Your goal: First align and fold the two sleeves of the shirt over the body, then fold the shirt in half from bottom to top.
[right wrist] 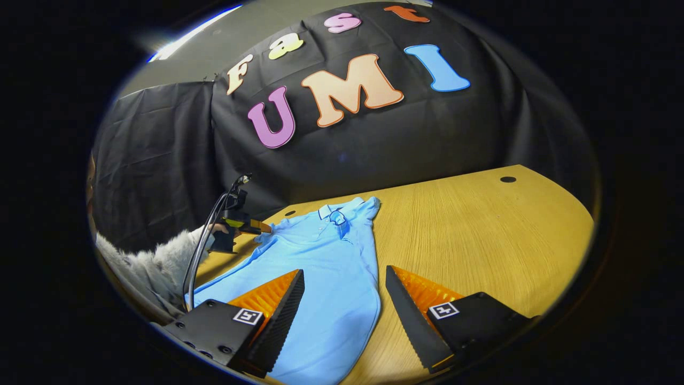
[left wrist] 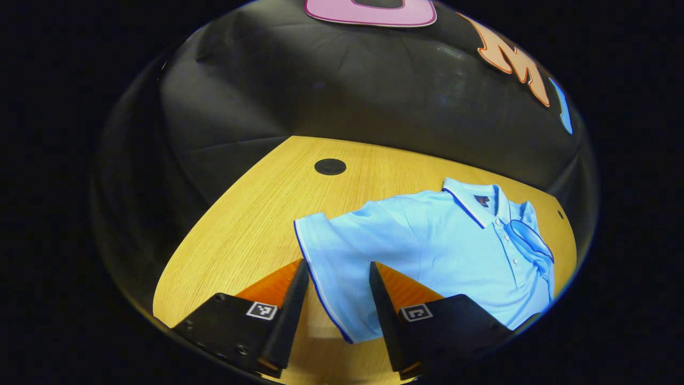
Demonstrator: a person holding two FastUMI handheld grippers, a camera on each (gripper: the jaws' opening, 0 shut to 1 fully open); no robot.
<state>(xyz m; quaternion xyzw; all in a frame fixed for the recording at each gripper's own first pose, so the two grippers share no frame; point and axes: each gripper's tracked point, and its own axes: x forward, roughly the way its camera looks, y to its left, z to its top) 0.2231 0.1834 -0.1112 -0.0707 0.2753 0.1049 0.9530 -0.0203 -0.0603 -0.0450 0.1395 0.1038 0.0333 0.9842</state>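
A light blue polo shirt (left wrist: pixel 443 240) lies face up on the wooden table (left wrist: pixel 256 214), collar toward the far wall. One sleeve (left wrist: pixel 328 240) is spread out to the side. The other sleeve (left wrist: pixel 529 238) lies folded over the chest. My left gripper (left wrist: pixel 338 263) is open, its two fingers straddling the hem of the spread sleeve. In the right gripper view my right gripper (right wrist: pixel 344 270) is open above the lower body of the shirt (right wrist: pixel 331 267), near its right side edge. Farther off, the left gripper (right wrist: pixel 261 227) sits at the spread sleeve.
A hand in a fluffy pale sleeve (right wrist: pixel 155 262) holds the left gripper, with a cable (right wrist: pixel 206 235) arching over it. The table (right wrist: pixel 481 230) has a round black hole (right wrist: pixel 507 179) near its far edge, also seen as a hole (left wrist: pixel 329 166) beyond the sleeve.
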